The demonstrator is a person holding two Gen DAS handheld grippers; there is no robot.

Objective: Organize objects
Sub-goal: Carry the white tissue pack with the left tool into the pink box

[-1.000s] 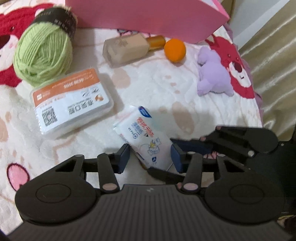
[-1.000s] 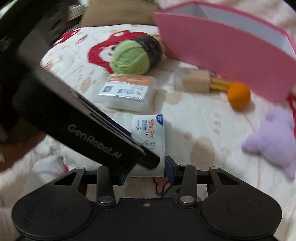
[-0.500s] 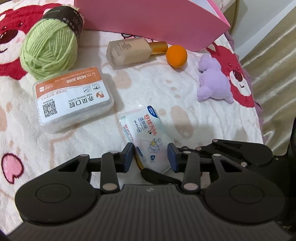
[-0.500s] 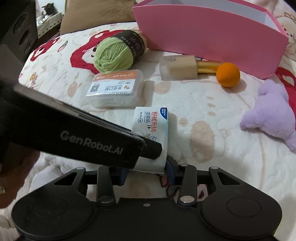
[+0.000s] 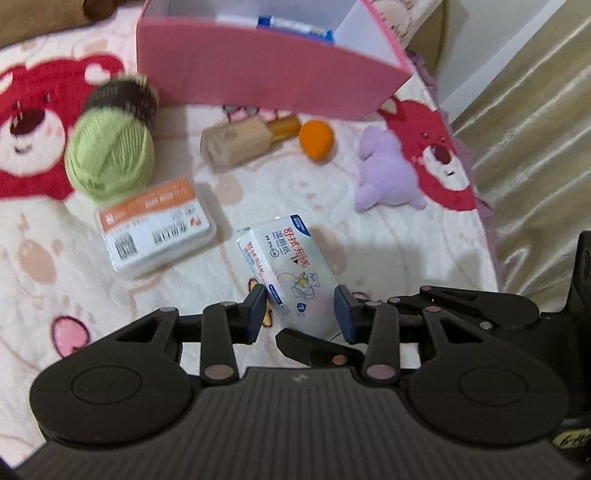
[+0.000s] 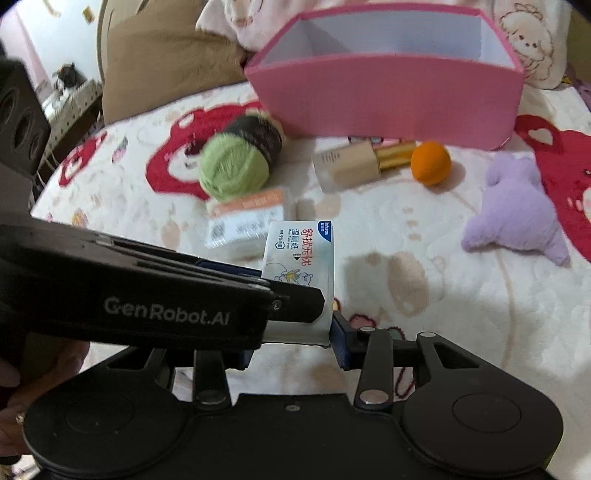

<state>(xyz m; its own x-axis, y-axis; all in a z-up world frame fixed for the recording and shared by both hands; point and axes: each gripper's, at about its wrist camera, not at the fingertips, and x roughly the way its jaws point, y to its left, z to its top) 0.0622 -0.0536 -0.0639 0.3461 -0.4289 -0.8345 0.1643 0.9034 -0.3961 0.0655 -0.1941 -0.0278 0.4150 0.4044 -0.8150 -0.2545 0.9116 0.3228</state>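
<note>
A white wet-wipes pack with red and blue print hangs just above the blanket, and both grippers hold its near end. My left gripper is shut on it, a blue pad against each side. My right gripper is shut on the same pack from below; its right pad touches the pack's corner, while the left gripper's black fingers hide its left pad. The pink box stands open at the far side of the bed.
On the bear-print blanket lie a green yarn ball, an orange-labelled plastic box, a beige bottle, an orange ball and a purple plush. A blue-and-white item lies inside the box. The bed edge and curtain are at the right.
The left jaws closed onto the pack. Both grippers then rose together with it, so the blanket and the other objects now look farther away.
</note>
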